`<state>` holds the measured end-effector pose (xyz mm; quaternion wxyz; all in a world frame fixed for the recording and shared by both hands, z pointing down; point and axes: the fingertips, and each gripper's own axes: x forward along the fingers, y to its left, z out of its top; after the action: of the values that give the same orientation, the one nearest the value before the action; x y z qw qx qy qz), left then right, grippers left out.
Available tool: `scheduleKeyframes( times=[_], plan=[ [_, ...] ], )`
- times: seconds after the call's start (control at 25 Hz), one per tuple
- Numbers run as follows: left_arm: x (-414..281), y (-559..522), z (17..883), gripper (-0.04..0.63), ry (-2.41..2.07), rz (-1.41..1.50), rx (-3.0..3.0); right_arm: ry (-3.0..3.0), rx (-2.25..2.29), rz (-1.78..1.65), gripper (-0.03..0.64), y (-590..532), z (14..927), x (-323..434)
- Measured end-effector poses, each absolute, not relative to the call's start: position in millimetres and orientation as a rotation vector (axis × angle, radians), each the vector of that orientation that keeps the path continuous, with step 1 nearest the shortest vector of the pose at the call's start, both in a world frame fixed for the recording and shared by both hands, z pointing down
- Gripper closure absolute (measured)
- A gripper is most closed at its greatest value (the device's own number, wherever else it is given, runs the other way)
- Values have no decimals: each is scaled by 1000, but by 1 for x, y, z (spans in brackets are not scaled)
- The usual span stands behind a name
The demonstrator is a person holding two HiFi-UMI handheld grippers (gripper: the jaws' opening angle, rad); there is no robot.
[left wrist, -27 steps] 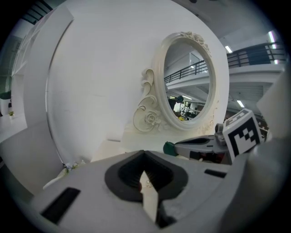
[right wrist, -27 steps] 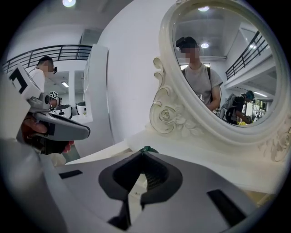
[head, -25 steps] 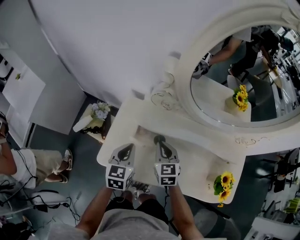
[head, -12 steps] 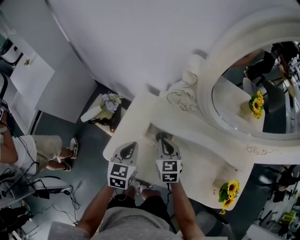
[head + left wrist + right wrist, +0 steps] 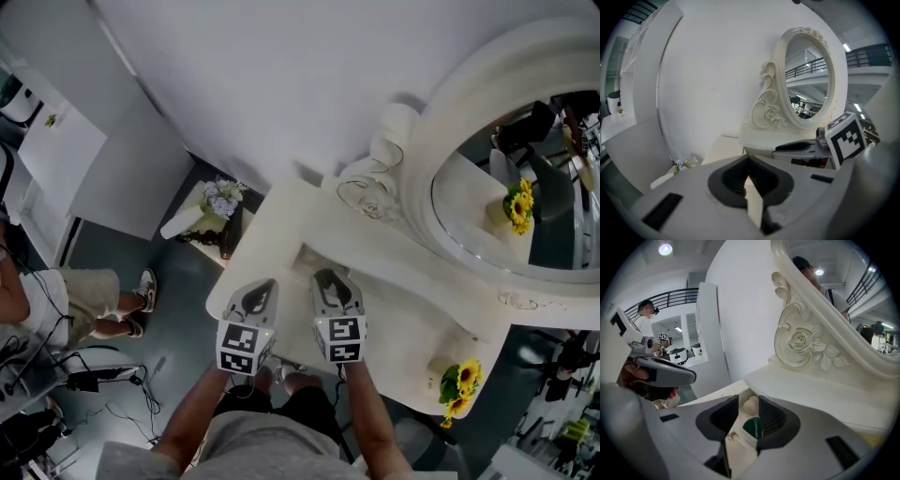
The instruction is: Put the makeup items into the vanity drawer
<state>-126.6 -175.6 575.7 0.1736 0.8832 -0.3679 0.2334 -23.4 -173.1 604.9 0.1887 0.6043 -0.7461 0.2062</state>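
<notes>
green-capped item (image 5: 752,426) between right tool's (image 5: 749,404) just-opened jaws

The right gripper (image 5: 749,401) just opened its fingers (image 5: 771,419), green-capped item (image 5: 753,427) between them.

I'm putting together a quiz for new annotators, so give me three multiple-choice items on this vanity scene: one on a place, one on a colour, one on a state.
1. Where do the sunflowers stand on the vanity top, seen from the head view?
A) at its right end B) at its left end C) at its middle
2. What colour is the cap between the right gripper jaws?
A) red B) dark green C) yellow
3. How do that gripper's jaws stand?
A) pressed together B) out of view C) apart

Answers: 1 A, they sit near the top's right corner. 2 B, its own view shows it dark green. 3 C, the jaws have just been opening, with the cap between them.
</notes>
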Motion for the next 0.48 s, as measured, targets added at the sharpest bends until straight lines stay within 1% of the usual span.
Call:
scheduleKeyframes(
  times=[0.08,0.48],
  plan=[
    [-127,-177,577,595,-1042,663,2504,-2103,1703,583,482,-175,604,-23],
    [-128,-178,572,595,-1045,656,2511,-2082,1728,579,482,-173,601,-19]
  ],
)
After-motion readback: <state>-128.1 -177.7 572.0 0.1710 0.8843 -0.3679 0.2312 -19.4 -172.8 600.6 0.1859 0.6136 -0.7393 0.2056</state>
